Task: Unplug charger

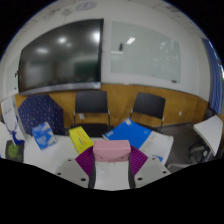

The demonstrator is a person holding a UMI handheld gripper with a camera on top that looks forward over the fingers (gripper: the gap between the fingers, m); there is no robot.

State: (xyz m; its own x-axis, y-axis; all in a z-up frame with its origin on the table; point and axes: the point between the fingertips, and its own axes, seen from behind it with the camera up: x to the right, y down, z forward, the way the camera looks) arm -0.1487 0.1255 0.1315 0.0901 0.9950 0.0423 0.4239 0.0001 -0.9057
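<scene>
My gripper (111, 160) looks out over a white table (55, 160) towards a room. A small block with a pink top (111, 150) and a white body (111, 175), apparently the charger, sits between my two fingers. Both purple pads (86, 160) touch its sides, so the fingers are shut on it. It is held above the table's near edge. No socket or cable shows in this view.
Beyond the fingers the table holds a blue book (128, 133), a yellow item (81, 138) and a blue packet (43, 135). Two black chairs (92, 105) (148, 108) stand against a wood-panelled wall under large whiteboards (140, 52).
</scene>
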